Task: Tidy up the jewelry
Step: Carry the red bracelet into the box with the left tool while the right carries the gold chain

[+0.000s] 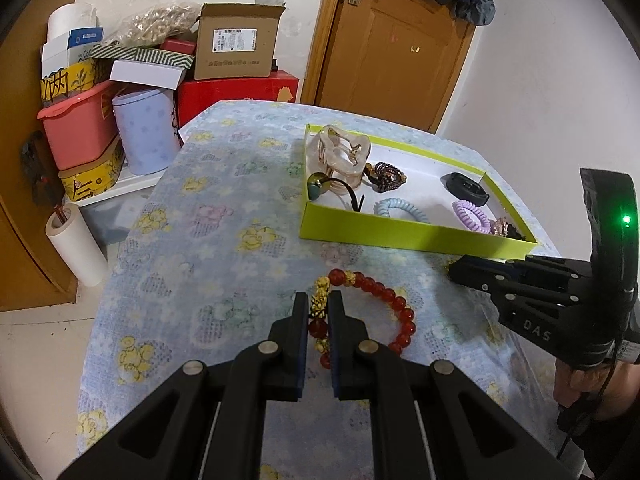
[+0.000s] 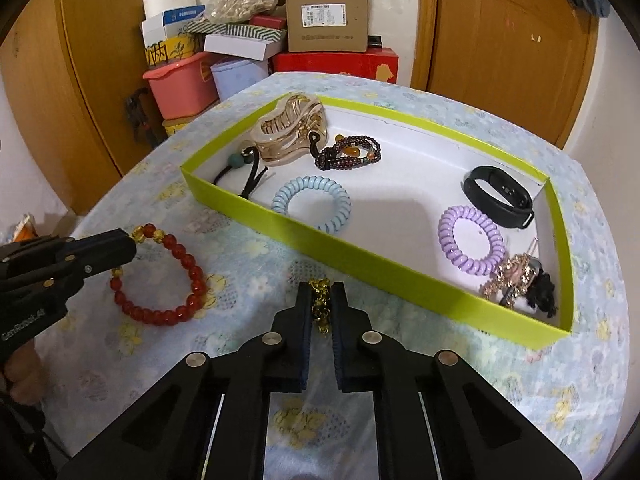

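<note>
Bracelet (image 1: 372,312) of glossy red beads with gold charms lies on the tabletop (image 1: 208,240) just before the green tray (image 1: 400,236), left claw (image 1: 319,304) clamped on it; right claw (image 2: 321,300) pinches a gold chain (image 2: 320,308)

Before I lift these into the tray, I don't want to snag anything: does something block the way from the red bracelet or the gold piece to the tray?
Only the tray's near wall; the red bracelet and gold piece must clear it.
</note>
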`<action>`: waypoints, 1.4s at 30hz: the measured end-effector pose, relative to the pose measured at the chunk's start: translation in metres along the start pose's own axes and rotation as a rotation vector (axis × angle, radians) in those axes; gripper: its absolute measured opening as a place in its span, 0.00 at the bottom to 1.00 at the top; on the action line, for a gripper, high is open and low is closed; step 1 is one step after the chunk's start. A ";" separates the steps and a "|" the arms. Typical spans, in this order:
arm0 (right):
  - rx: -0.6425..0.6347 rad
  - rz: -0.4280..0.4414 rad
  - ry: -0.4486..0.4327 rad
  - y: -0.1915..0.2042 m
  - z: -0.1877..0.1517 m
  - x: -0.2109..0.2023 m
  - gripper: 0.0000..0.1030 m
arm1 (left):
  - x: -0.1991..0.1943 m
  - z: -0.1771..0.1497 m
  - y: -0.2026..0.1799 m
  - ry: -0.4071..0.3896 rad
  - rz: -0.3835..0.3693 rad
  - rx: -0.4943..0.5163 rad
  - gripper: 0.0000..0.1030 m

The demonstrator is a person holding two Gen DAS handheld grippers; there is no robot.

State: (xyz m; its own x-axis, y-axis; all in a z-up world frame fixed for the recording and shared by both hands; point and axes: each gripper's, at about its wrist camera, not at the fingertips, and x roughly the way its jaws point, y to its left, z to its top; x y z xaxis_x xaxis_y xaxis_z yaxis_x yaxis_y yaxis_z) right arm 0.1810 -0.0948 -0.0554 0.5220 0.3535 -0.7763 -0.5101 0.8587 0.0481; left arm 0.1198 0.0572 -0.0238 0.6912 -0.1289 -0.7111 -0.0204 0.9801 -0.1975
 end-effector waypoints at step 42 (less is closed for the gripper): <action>0.098 0.094 -0.210 -0.046 -0.004 -0.113 0.08 | -0.058 0.056 -0.088 -0.134 -0.090 0.163 0.09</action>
State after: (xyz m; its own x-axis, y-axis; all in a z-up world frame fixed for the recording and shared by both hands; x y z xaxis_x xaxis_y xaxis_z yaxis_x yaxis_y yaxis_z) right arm 0.1431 -0.1759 0.0279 0.6109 0.4944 -0.6184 -0.4998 0.8466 0.1831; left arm 0.1224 -0.0134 0.0729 0.7752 -0.2067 -0.5969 0.1553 0.9783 -0.1370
